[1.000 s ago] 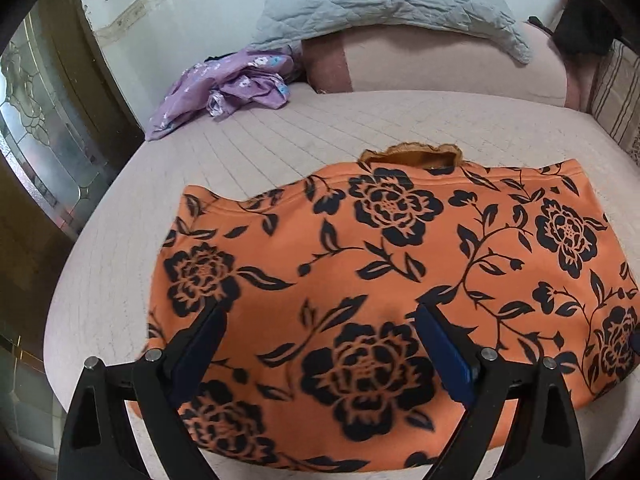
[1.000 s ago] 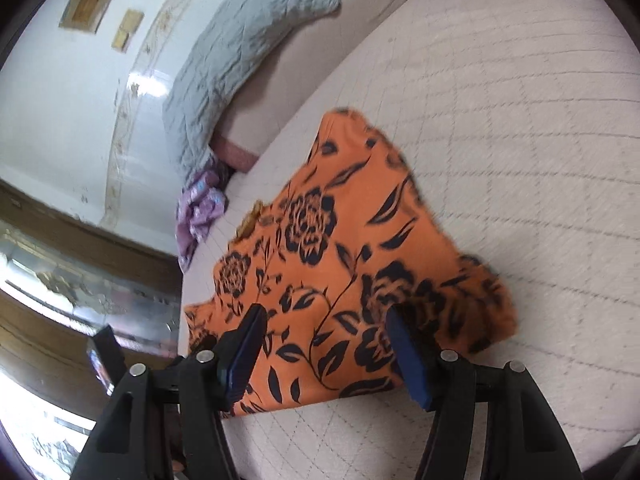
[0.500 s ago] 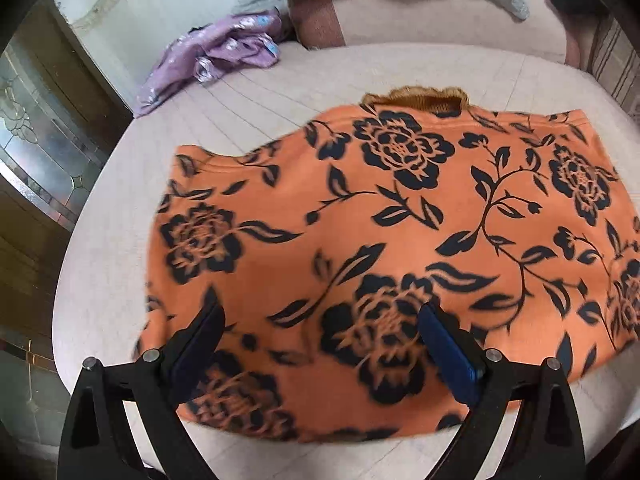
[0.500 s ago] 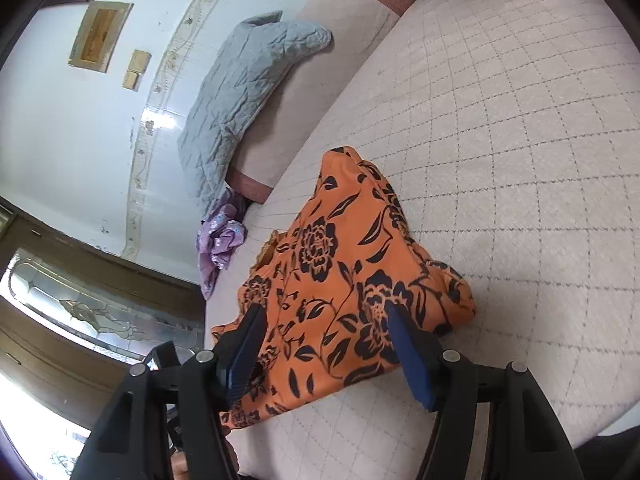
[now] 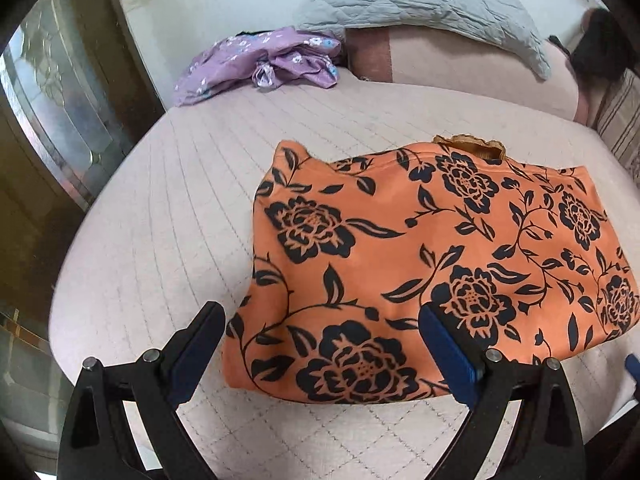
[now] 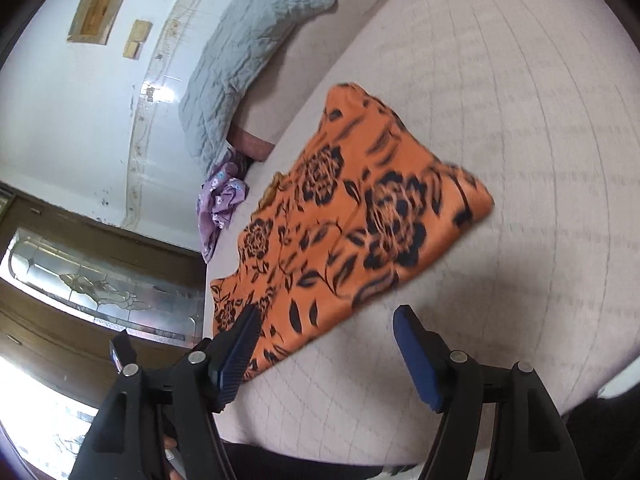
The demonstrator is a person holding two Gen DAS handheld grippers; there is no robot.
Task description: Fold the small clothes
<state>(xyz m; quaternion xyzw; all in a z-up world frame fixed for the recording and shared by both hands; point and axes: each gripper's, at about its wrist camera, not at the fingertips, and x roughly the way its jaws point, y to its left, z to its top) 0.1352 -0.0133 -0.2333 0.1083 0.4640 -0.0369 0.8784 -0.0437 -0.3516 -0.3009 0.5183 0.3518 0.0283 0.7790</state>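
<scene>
Left gripper [image 5: 320, 334] is seen with its jaws spread wide and nothing between the blue pads. It is held low over the near edge of the orange floral garment [image 5: 432, 268], with the left finger above the bare mattress and the right finger above the fabric; contact between pad and cloth cannot be confirmed.

Right gripper [image 6: 326, 334] is likewise spread apart and empty. Its left finger overlaps the near edge of the orange floral garment [image 6: 344, 224] in the right wrist view, while its right finger is positioned over bare bedding. This view is slightly motion-blurred.

The garment is laid flat on the quilted pink bed cover [image 5: 168, 216], near the front edge of the bed. A doubled layer is shown, with a darker orange scalloped trim [image 5: 470, 146] protruding at the far edge. The left side edge is uneven, with a small raised corner at the far left.

A crumpled purple floral garment [image 5: 264, 62] is located well apart from it, at the far left of the bed against the wall. A grey quilted pillow [image 5: 424, 4] is resting on a pink bolster [image 5: 460, 66] along the head of the bed. A glazed wooden door [image 6: 104, 288] is visible beside the bed.
</scene>
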